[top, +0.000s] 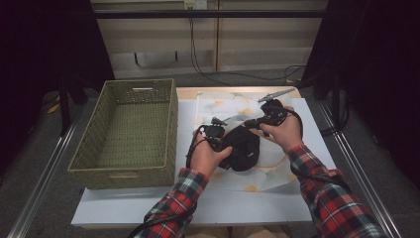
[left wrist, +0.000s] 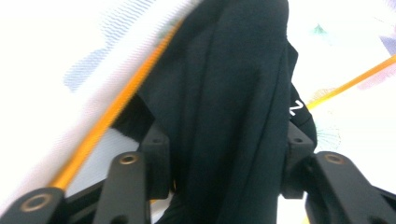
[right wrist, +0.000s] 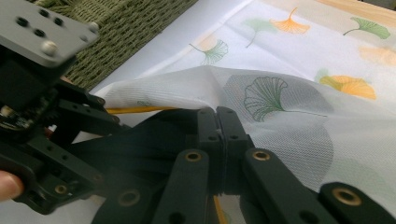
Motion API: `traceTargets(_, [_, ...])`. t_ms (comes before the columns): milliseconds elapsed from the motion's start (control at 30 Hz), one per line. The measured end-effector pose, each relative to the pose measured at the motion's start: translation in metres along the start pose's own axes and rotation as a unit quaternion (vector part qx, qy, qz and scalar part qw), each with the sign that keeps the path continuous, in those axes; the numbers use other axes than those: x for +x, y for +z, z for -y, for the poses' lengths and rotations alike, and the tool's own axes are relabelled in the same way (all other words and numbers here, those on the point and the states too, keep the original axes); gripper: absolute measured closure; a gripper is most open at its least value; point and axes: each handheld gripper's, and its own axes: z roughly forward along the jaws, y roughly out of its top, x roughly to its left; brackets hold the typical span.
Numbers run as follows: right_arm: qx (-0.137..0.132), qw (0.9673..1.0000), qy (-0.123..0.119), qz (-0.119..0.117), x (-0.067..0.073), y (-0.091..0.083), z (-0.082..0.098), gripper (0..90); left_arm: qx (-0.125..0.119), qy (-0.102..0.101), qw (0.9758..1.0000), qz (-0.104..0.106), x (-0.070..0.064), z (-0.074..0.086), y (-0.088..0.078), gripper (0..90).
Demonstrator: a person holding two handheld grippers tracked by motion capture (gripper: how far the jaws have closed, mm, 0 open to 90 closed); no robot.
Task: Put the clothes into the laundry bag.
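Between the two grippers, mid-table, lies a bunched black garment (top: 242,146) on a leaf-print cloth (top: 233,106). The green wicker basket (top: 126,131) sits off to the L gripper's outer side, nothing in it.

R gripper (right wrist: 217,122): jaws pressed tight together, and a fold of the black fabric seems pinched between them – it anchors the far end. In the high view it sits at the garment's upper edge (top: 258,121).

L gripper (left wrist: 224,154): jaws partway apart w/ a thick fold of garment between the pads. Whether the pads press or just straddle it, can't say for sure; looks more like a loose straddle.

Judgement on the step – gathering or folding the garment, prob. for the basket:
- Keep the R pinch firm so the fabric doesn't slide.
- Reseat the L jaws deeper over the whole fold before closing, not just one layer.
- Avoid catching the orange-edged cloth under it.
- Lift both ends level, then swing toward the basket.
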Motion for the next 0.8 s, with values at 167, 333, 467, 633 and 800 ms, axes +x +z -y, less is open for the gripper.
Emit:
traceTargets(167, [0.001,1.0000,0.000,0.000,0.000,0.000,0.001,90.0,0.008,0.006,0.9999,-0.006,0.001,0.002,-0.005,45.2])
traceTargets(333, [0.003,1.0000,0.000,0.005,0.001,0.000,0.001,90.0,0.034,0.000,0.9994,-0.003,-0.001,0.006,-0.008,44.8])
traceTargets(467, [0.004,1.0000,-0.001,0.003,0.002,0.000,0.000,90.0,0.056,-0.014,0.9983,0.005,-0.002,0.010,-0.007,51.3])
traceTargets(633, [0.001,1.0000,-0.001,0.003,0.002,0.001,0.000,90.0,0.062,-0.005,0.9979,0.016,-0.008,0.011,-0.005,71.7])
traceTargets(800, [0.001,1.0000,0.003,0.004,0.003,0.001,-0.001,90.0,0.035,-0.031,0.9984,0.032,-0.012,0.012,0.002,79.8])
